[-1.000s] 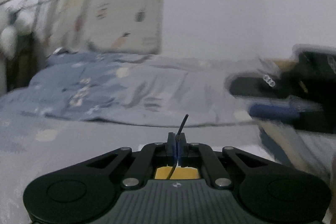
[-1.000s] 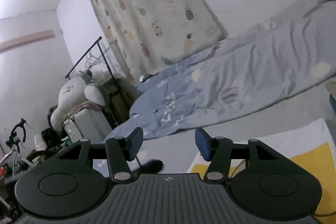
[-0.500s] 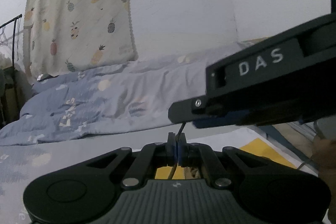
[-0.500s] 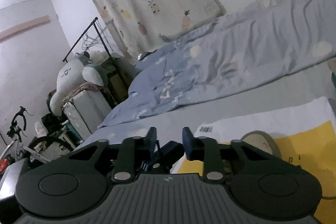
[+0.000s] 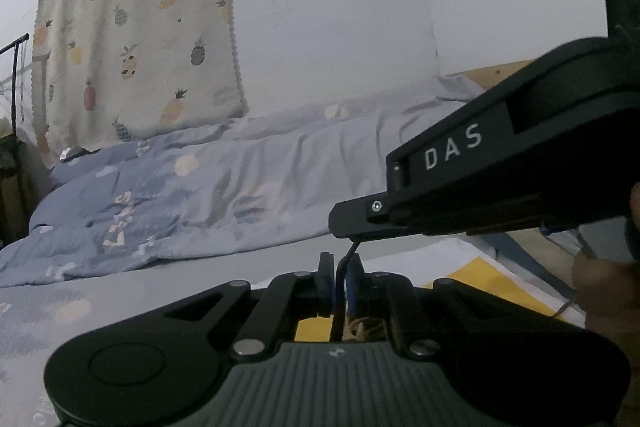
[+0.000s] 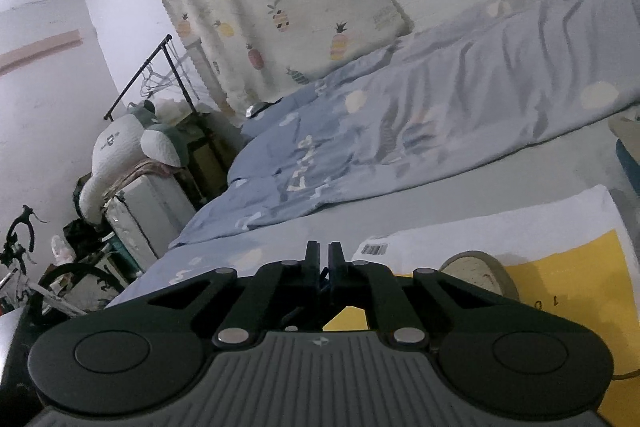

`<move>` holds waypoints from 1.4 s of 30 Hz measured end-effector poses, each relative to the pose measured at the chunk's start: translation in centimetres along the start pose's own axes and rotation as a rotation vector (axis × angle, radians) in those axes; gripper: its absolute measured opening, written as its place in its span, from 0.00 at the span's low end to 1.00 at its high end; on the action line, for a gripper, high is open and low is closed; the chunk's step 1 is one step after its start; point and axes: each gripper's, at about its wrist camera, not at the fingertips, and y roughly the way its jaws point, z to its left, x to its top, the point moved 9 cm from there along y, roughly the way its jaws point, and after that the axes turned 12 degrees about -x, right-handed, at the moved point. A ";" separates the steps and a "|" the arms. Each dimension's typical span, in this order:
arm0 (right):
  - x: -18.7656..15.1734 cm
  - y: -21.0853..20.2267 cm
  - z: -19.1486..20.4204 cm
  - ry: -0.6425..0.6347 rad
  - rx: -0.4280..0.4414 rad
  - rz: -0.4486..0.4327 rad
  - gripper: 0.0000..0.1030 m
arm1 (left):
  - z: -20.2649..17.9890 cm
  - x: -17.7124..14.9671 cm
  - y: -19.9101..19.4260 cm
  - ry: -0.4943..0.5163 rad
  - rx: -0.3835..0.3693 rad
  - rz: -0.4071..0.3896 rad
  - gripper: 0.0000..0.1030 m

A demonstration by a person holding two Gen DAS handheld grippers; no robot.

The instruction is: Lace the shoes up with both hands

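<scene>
Since a second ago the right gripper (image 6: 324,259) has gone from wide apart to pinched together, and it now reaches across just above the left gripper (image 5: 339,281), where before it was only a blur off to the side. In the left wrist view its black finger sits on the tip of the dark lace (image 5: 347,259); whether the pads truly bite the lace is hidden from both cameras. The left gripper's jaws are opening: a narrow gap shows, and the lace stands up between the pads, no longer squeezed flat. A person's hand (image 5: 604,279) holds the right gripper's handle at the frame edge.

Below the left gripper, a brownish bit of the shoe (image 5: 362,325) shows through the frame gap; a pale rounded sole (image 6: 478,273) lies just right of the right gripper. Both rest on a yellow and white mat (image 6: 568,267) spread on the bed (image 6: 480,203).

Beyond the mat a blue quilt (image 5: 208,195) is bunched along the wall, under a pineapple-print cloth (image 5: 136,31). Left of the quilt stand a plush toy (image 6: 120,155), a clothes rack (image 6: 160,67) and a bicycle (image 6: 24,267).
</scene>
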 end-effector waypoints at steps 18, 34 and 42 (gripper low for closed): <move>-0.1 0.2 -0.6 0.025 -0.004 0.024 0.08 | 0.0 -0.3 0.0 0.012 0.025 0.007 0.03; -0.2 0.0 -0.1 0.030 0.035 0.019 0.02 | 0.0 -0.3 0.1 0.015 0.022 0.016 0.05; -0.2 0.0 -0.4 0.008 -0.016 -0.005 0.02 | -0.5 -0.5 0.2 0.016 0.004 0.028 0.09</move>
